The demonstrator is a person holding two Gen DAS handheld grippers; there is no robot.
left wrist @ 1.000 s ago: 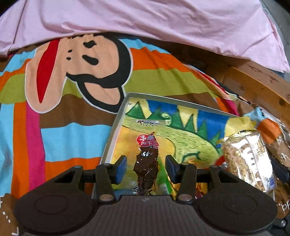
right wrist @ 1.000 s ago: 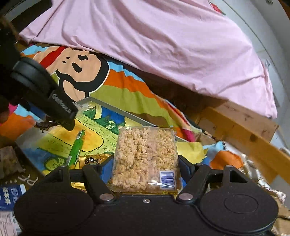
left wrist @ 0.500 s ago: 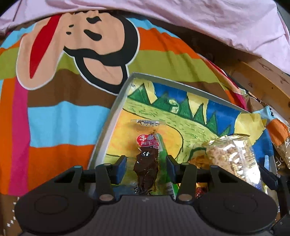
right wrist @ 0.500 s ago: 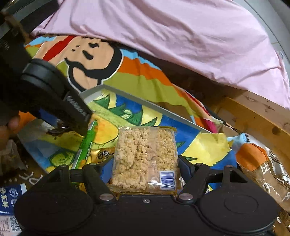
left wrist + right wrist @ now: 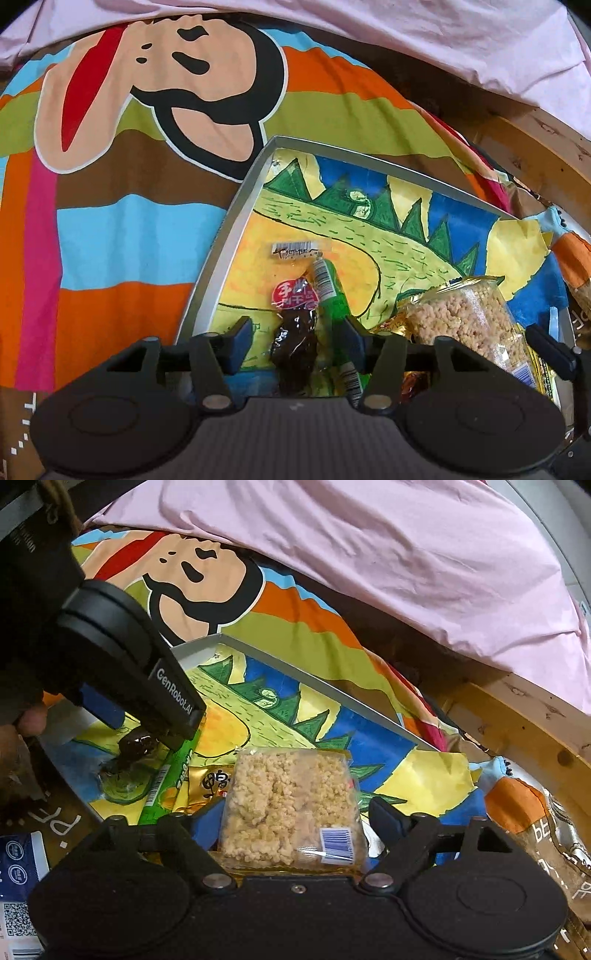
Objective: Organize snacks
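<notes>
Right wrist: left tool (image 5: 122, 716) crowds tray (image 5: 332, 692).

A home bedroom: pink quilt (image 5: 388, 554) over cartoon bedsheet (image 5: 122, 229), wooden bedframe (image 5: 524, 716).

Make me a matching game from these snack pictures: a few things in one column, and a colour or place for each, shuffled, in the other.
Things:
1. dark jerky pack
2. puffed grain block
3. stick pack
4. tray

Descriptions:
A. green wrapper with a barcode
B. grey rim, dinosaur drawing inside
C. between the fingers of the left hand-held gripper, jaws opening
D. between the fingers of the right hand-held gripper, jaws opening

Pairs: 1-C, 2-D, 3-A, 4-B
</notes>
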